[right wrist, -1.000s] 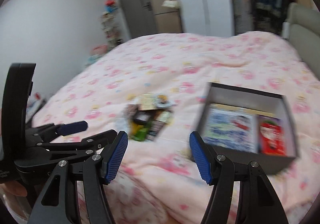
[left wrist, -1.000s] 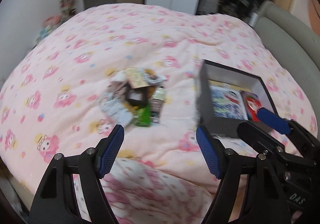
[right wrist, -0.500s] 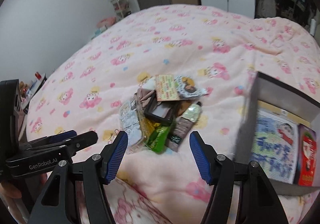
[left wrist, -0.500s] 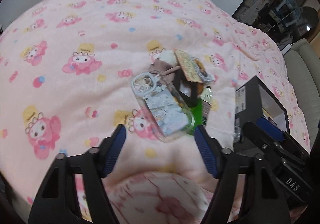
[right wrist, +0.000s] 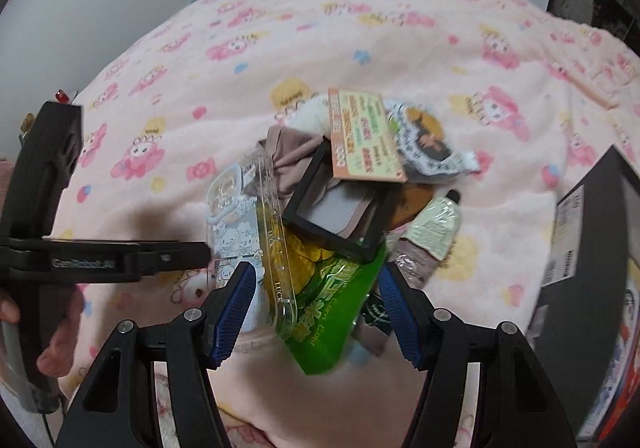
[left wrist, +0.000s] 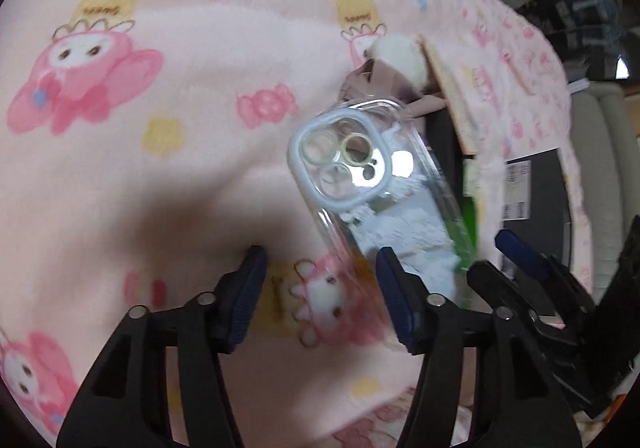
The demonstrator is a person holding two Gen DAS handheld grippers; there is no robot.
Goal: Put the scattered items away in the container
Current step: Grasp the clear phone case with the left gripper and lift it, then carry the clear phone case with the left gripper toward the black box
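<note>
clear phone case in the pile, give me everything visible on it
The clear phone case looks like glossy transparent plastic with a pale blue raised camera surround and a pastel cartoon print inside. It lies flat on the pink blanket at the pile's left edge, camera end away, against another clear case. The left gripper straddles its near corner, open, apparently not gripping.

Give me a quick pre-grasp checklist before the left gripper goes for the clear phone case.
1. Left gripper open: ok.
2. Phone case between its fingers: not ok, only the near end is.
3. Case free of the pile: not ok, its far edge overlaps the green packet.
4. Right gripper open, holding nothing: ok.
5. Black box within sight: ok, on the right.
6. Room left in box: cannot tell.
</note>
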